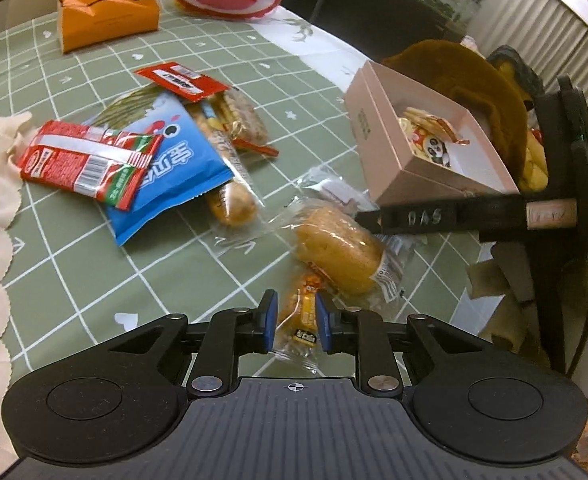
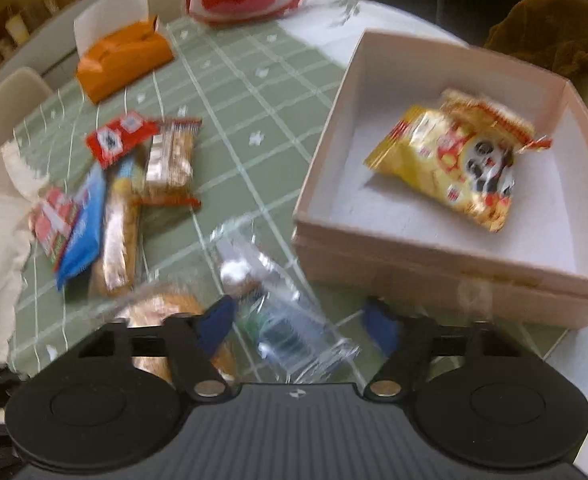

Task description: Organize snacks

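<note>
The left tool [image 1: 297,322] is nearly closed, its blue pads pinching a small orange-wrapped snack [image 1: 304,316] just off the near corner of the pink box [image 1: 378,128]. The right tool [image 2: 300,322] stands partly open around a clear-wrapped snack [image 2: 289,320] beside the box's near wall, pads not pressing. 1 yellow panda packet [image 2: 454,168] lies inside the box; other snacks [image 1: 165,152] lie left of it on the green surface [image 1: 93,264].

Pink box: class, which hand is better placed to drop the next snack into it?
Probably left: the left gripper is already shut on a small orange snack packet, while the right gripper merely straddles a clear wrapper beside the pink box.
</note>
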`<state>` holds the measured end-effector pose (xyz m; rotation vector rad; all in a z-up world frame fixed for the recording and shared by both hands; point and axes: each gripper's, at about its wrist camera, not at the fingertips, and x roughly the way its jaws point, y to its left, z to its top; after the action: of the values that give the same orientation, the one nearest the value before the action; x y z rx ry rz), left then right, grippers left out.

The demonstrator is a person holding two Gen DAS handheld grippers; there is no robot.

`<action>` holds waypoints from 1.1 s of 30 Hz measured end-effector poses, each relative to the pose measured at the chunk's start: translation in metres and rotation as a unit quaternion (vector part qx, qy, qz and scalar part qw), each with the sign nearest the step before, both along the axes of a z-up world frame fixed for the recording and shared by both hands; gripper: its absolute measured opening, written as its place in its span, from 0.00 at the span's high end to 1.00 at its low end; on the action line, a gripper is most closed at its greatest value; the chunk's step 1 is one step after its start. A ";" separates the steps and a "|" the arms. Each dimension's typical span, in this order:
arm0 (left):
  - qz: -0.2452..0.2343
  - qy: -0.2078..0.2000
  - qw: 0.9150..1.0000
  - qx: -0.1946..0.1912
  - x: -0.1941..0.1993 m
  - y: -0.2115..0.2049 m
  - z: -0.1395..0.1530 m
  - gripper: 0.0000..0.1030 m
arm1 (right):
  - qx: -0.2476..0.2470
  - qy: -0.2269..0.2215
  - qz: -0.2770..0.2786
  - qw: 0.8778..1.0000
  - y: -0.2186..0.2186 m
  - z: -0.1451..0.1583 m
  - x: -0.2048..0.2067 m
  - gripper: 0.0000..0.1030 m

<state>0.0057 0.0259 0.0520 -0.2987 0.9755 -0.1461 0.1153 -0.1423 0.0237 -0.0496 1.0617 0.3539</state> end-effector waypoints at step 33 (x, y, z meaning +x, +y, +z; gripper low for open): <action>-0.061 0.037 0.997 0.019 -0.028 -0.036 -0.019 0.74 | 0.029 -0.022 0.004 0.999 -0.028 0.020 -0.036 0.36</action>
<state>-0.0225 -0.0100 0.0328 -0.2114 1.0684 -0.2295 0.0797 -0.1703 0.0438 -0.0107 1.0071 0.3891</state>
